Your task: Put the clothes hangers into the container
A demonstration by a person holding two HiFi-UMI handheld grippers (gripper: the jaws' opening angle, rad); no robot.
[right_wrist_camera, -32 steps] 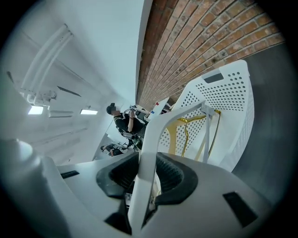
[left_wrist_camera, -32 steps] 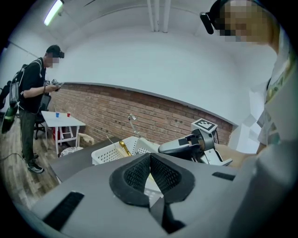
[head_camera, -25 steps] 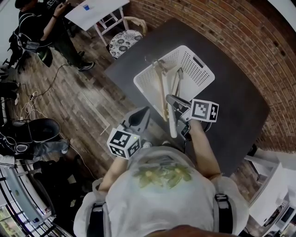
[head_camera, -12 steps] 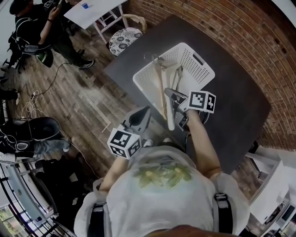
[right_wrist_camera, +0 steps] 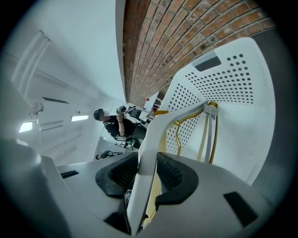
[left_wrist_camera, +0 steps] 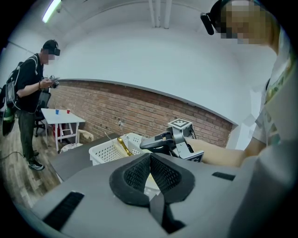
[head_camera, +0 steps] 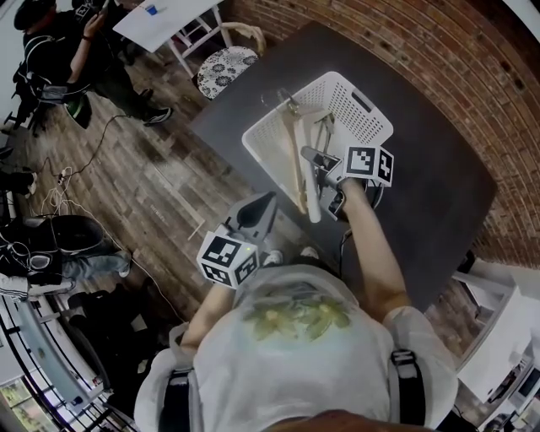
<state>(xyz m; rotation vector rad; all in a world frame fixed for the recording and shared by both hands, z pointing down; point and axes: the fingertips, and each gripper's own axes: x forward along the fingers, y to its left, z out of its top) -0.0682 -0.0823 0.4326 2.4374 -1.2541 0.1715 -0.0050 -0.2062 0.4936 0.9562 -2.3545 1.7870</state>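
Since a second ago the right gripper [head_camera: 319, 160] has carried its white hanger [head_camera: 312, 207] farther over the near rim of the basket [head_camera: 371, 126], jaws part-open, clamped on its bar; other hangers [head_camera: 295, 164] lie inside; left gripper [head_camera: 258, 211] hangs near-left, closed, empty.

A dark grey bench [head_camera: 430, 211] stands with one long side close along a red brick wall [head_camera: 472, 67]. Off the bench's opposite long edge the floor [head_camera: 152, 186] is of worn wooden planks, with loose cables [head_camera: 51, 190] trailing over it at the left. Past the bench's far-left corner sits a chair [head_camera: 226, 66] with a flower-patterned seat, and just beyond it a small white table [head_camera: 169, 21]. A person in dark clothes [head_camera: 76, 51] stands near that table. White furniture [head_camera: 498, 337] stands off the bench's near-right end. Above the brick, the ceiling [left_wrist_camera: 139, 51] is plain white, with a lit tube light [left_wrist_camera: 51, 10].
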